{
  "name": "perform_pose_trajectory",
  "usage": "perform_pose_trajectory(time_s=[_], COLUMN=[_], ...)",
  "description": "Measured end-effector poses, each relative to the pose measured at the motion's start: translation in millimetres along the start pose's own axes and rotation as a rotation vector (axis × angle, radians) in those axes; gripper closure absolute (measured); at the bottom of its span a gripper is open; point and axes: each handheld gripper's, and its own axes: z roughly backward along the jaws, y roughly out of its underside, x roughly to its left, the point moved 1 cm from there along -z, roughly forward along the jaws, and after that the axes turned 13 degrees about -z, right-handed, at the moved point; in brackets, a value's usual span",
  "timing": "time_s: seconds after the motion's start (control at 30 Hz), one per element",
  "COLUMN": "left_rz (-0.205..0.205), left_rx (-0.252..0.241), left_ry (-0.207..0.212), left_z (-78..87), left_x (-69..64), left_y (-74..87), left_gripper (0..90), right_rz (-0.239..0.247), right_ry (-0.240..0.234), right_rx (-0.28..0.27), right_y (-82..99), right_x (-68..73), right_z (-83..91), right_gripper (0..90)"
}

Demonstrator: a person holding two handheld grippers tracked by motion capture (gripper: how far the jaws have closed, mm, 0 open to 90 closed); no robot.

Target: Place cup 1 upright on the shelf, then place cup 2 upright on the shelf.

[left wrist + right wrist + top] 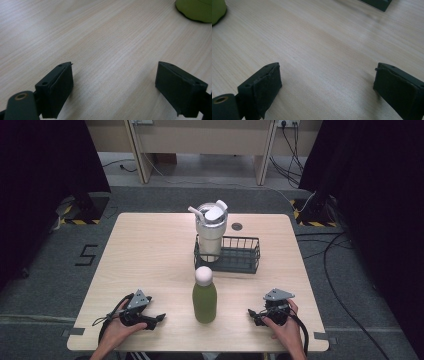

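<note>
Now I rest both grippers, left gripper [156,319] and right gripper [254,314], jaws spread, flanking the upright green white-capped bottle [204,296] on the pale wooden table [150,250].

**One mark on the floor**

A black figure "5" [85,255] stands on the grey floor [45,270] just left of the worktop [150,250]. Nothing legible appears on the bottle, the tumbler, the wire basket or either claw.

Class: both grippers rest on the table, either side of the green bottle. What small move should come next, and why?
Probably ease the left gripper toward the green bottle: its jaws stand open and empty, the bottle stands upright and untouched nearby, and bare table lies between them.
</note>
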Motion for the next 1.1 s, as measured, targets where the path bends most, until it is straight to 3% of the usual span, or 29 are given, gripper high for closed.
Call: perform_pose_trajectory(time_s=[0.57, 0.67, 0.93, 1.07, 1.1], left_rz=[0.000, 0.000, 0.000, 0.000, 0.000], left_rx=[0.000, 0.000, 0.000, 0.000, 0.000], left_ry=[0.000, 0.000, 0.000, 0.000, 0.000], left_z=[0.0, 0.0, 0.0, 0.0, 0.0], left_x=[0.1, 0.1, 0.1, 0.1, 0.1], left_y=[0.0, 0.0, 0.0, 0.0, -0.1], left_gripper=[14.2, 14.1, 14.2, 14.2, 14.2], right_rz=[0.005, 0.023, 0.052, 0.075, 0.084], right_ry=[-0.010, -0.014, -0.031, -0.083, -0.126], right_rx=[0.003, -0.008, -0.059, -0.107, -0.125], right_y=[0.5, 0.9, 1.3, -2.0, -4.2], right_x=[1.2, 2.3, 14.1, 27.6, 33.8], right_z=[0.2, 1.7, 10.8, 19.6, 22.2], right_gripper=[7.8, 16.3, 15.5, 15.5, 15.6])
